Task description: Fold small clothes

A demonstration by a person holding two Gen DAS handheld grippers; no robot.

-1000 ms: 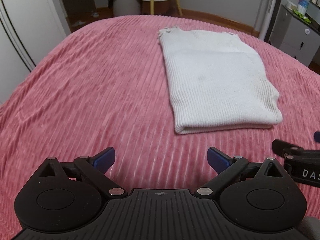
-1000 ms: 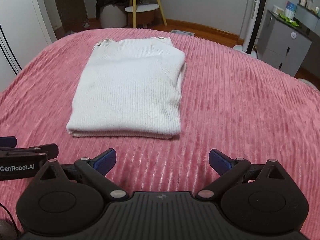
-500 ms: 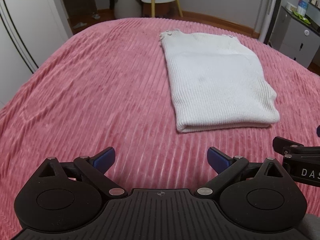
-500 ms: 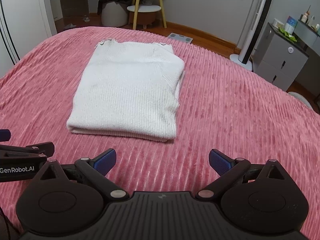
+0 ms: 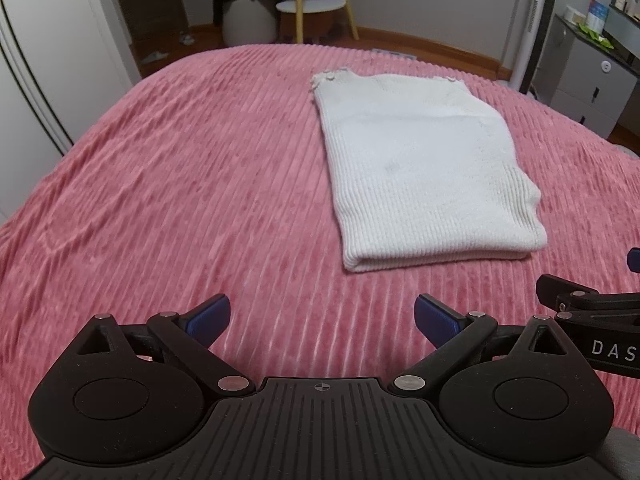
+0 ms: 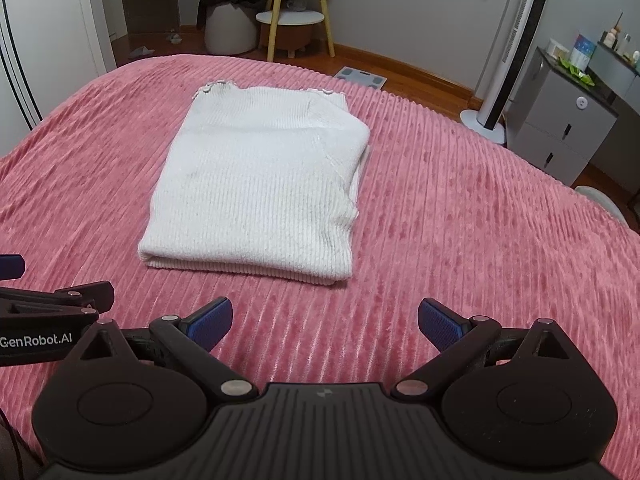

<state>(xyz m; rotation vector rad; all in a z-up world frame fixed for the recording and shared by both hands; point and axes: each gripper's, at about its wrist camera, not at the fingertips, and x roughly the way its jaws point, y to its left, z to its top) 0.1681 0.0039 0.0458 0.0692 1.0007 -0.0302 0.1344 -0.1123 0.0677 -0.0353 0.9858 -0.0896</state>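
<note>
1. The left gripper (image 5: 322,318) hovers over the pink ribbed bedspread (image 5: 180,200), its blue-padded jaws spread wide with nothing between them.
2. Ahead of it and off to its right lies the folded white knit top (image 5: 424,176), a flat rectangle on the bedspread, well apart from the jaws; its nearest folded edge faces the gripper.
3. In the right wrist view the top (image 6: 260,188) sits ahead and slightly left of the jaw gap, its near fold just beyond the blue fingertips (image 6: 210,322) and not touching them.
4. The right gripper (image 6: 324,320) is likewise wide open and holds nothing; only bedspread (image 6: 480,220) shows between its fingers.
5. The two grippers are side by side, each showing at the edge of the other's view, so the top lies ahead of the space between them.
6. Farther right, beyond the bed, stand a tower fan (image 6: 516,44) and a grey cabinet (image 6: 560,132) on the wooden floor.
</note>
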